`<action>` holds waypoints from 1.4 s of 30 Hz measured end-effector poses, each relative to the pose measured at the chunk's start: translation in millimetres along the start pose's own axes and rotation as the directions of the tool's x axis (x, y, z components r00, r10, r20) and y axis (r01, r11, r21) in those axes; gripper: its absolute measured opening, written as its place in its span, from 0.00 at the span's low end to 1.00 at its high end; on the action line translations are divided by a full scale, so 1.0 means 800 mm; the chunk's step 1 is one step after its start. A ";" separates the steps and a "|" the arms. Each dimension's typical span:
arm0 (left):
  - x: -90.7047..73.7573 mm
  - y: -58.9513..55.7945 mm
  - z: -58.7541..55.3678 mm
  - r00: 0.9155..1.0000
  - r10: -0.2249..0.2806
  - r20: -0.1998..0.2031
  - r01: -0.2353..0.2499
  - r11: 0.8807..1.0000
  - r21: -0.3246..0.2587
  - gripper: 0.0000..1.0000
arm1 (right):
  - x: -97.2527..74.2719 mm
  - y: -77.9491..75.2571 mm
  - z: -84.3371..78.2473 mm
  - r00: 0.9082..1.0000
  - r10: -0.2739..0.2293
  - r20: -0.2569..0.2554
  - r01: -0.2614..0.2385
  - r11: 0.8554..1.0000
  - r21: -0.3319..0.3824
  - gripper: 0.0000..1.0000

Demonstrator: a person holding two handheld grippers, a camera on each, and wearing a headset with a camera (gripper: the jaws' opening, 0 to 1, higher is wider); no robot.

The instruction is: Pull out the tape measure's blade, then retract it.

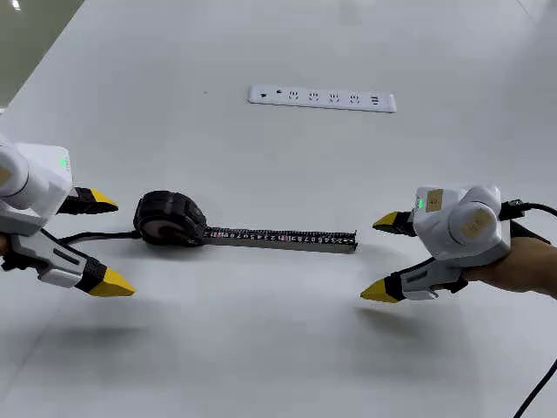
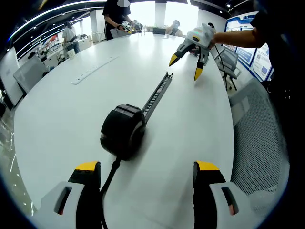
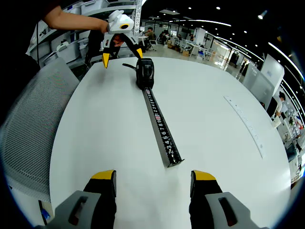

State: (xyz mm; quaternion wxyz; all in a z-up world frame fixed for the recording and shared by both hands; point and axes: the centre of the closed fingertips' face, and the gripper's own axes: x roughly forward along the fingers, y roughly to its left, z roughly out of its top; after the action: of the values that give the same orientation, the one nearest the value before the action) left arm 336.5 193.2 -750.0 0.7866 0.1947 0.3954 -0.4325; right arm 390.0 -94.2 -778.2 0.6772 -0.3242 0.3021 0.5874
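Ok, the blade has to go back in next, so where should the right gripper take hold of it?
Probably at the hook end of the blade, coming in along its length from the free end. It lies flat and narrow, pointing at the open right gripper, whose jaws could close across its width.

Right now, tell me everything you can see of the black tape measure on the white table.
The black round tape measure has a ribbed, rubbery-looking case resting on the white table. Its dark blade with pale numerals is pulled out, lying flat, ending in a small hook. A black cord trails from the case. The left tool and right tool, both open, sit clear of it.
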 end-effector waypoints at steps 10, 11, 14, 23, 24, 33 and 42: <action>0.004 -0.015 0.000 0.998 0.027 0.062 -0.022 0.997 -0.067 0.80 | -0.002 0.014 0.001 0.998 -0.039 0.047 0.034 0.994 0.099 0.71; 0.004 -0.016 0.000 0.997 0.028 0.066 -0.023 0.997 -0.072 0.80 | -0.002 0.015 0.001 0.998 -0.042 0.051 0.037 0.994 0.105 0.72; 0.003 -0.021 0.003 0.994 0.047 0.096 -0.037 0.994 -0.102 0.82 | -0.002 0.021 0.001 0.997 -0.051 0.060 0.044 0.992 0.118 0.73; 0.003 -0.036 0.006 0.982 0.114 0.154 -0.086 0.980 -0.177 0.84 | -0.005 0.029 0.006 0.991 -0.088 0.098 0.070 0.982 0.173 0.79; 0.002 -0.036 0.007 0.978 0.128 0.164 -0.097 0.977 -0.189 0.85 | -0.006 0.031 0.007 0.990 -0.093 0.103 0.073 0.981 0.178 0.80; -0.008 -0.038 0.016 0.952 0.214 0.218 -0.156 0.955 -0.254 0.86 | -0.013 0.040 0.021 0.976 -0.154 0.152 0.113 0.962 0.250 0.83; -0.012 -0.045 0.019 0.925 0.287 0.247 -0.206 0.929 -0.307 0.89 | -0.020 0.045 0.025 0.962 -0.210 0.174 0.151 0.942 0.301 0.86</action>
State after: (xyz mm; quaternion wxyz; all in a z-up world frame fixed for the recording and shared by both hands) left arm 310.8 168.5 -731.6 0.9036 0.0671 0.3049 -0.2934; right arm 352.8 -84.1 -756.7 0.7953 -0.1878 0.2813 0.5031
